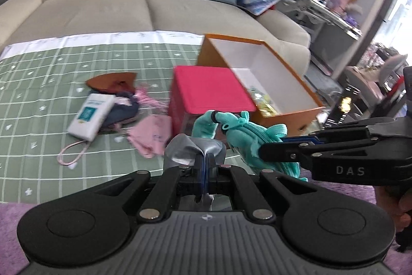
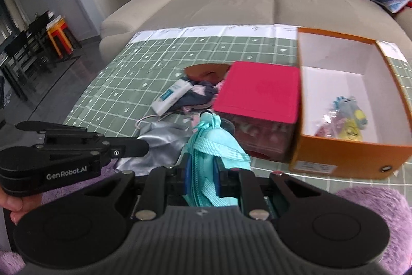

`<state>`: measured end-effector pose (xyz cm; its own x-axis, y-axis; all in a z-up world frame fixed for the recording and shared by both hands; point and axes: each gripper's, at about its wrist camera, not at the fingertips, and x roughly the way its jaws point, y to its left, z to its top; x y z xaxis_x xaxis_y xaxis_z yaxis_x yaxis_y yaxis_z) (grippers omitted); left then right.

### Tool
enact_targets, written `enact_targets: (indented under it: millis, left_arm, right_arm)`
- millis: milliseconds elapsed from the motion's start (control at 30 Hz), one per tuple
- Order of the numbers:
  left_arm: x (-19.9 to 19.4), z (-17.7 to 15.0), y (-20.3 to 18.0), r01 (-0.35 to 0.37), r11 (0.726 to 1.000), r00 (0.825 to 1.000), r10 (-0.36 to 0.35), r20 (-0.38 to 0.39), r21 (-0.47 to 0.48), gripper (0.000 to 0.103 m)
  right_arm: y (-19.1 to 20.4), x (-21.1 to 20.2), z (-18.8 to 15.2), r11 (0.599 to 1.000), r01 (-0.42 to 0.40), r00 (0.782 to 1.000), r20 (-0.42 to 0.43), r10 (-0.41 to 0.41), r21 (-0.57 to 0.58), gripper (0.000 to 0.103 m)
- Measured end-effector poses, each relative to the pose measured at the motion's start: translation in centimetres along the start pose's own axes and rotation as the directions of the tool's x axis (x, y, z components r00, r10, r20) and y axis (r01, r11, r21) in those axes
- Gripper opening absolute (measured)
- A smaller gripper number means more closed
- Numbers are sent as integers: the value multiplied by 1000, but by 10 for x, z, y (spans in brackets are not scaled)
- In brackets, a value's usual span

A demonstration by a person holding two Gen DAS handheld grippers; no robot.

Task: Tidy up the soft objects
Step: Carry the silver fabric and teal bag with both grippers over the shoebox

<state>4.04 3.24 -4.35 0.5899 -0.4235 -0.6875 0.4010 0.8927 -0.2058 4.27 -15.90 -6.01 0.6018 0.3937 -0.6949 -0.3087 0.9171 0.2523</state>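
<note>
Teal fabric is filling your right gripper: its jaws are clenching a teal zip pouch by the middle, while your left gripper is pinching a silver fabric piece with its jaws fully closed. Both loads are hanging over the near edge of the green checked cloth, short of the boxes. You are likely carrying them to the open orange box, where small plush toys are already lying. Keep both grips firm, lift the dangling ends clear of the closed pink box just beside it, and release only once each piece is over the white interior. Farther back, the loose pile by the white pack is waiting.
</note>
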Motion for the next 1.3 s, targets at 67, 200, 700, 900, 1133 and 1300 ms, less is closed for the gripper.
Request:
enact_targets:
  millis: [67, 200, 700, 900, 1133, 1300]
  left_arm:
    - [1, 5, -12, 15, 1000, 1000, -15, 1, 24, 1]
    - [6, 15, -33, 51, 997, 999, -51, 7, 57, 1]
    - [53, 67, -110, 134, 972, 990, -137, 6, 194, 1]
    - [76, 97, -128, 107, 971, 993, -115, 26, 213, 1]
    - [104, 130, -143, 68, 970, 995, -83, 52, 234, 1]
    - [131, 147, -145, 29, 966, 998, -44, 53, 257, 1]
  right_arm:
    - [-8, -8, -3, 1000, 24, 1000, 16, -24, 5, 15]
    - [-27, -25, -8, 998, 48, 998, 48, -50, 47, 15]
    - [-97, -69, 3, 972, 148, 961, 204, -185, 184, 15]
    - [-127, -74, 21, 963, 177, 936, 268, -229, 204, 15]
    - [-156, -63, 56, 957, 210, 908, 322, -267, 201, 15]
    - [-178, -35, 76, 955, 233, 904, 322, -282, 184, 15]
